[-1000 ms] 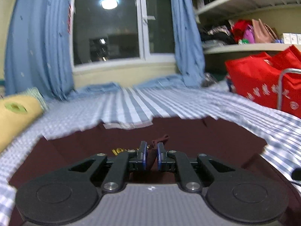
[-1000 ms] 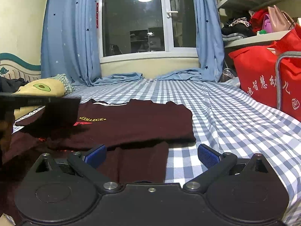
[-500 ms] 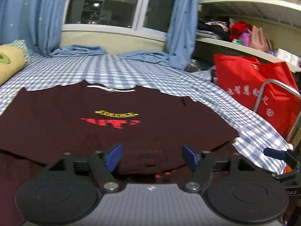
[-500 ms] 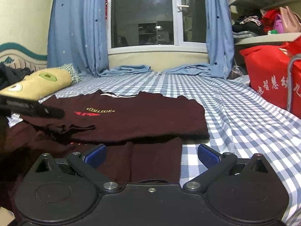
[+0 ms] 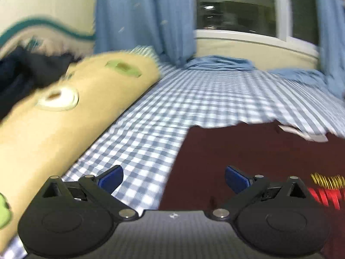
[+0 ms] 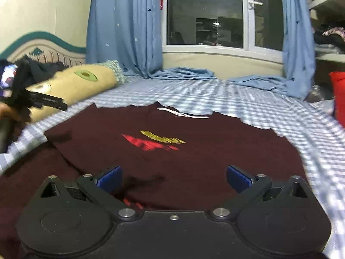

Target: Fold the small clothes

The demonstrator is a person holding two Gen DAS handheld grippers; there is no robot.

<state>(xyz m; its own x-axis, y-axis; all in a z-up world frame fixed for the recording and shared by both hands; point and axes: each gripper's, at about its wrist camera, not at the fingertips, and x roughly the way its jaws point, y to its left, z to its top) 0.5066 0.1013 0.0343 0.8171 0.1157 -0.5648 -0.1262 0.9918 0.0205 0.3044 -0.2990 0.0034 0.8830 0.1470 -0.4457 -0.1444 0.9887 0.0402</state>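
Note:
A maroon T-shirt (image 6: 172, 151) with a yellow and red print lies on the checked bed sheet (image 6: 248, 99), its lower part folded up over itself. My right gripper (image 6: 173, 176) stands open just above the shirt's near fold, with nothing between its blue pads. In the left wrist view the left gripper (image 5: 173, 177) hovers over the shirt's left edge (image 5: 248, 151) and the sheet (image 5: 194, 108); its jaws are opening and nothing is between them. One black finger (image 6: 49, 101) of that left gripper shows at the left of the right wrist view, with a hand behind it.
A long yellow pillow (image 5: 64, 112) with avocado prints runs along the bed's left side, with dark clothes (image 5: 25, 71) heaped behind it. Blue curtains (image 6: 125, 32) pool on the bed under the window. A red bag (image 6: 339, 95) stands at the right.
The left gripper let go of the maroon fabric, opened wide and swung left toward the pillow. The right gripper, still open, shifted left over the folded shirt.

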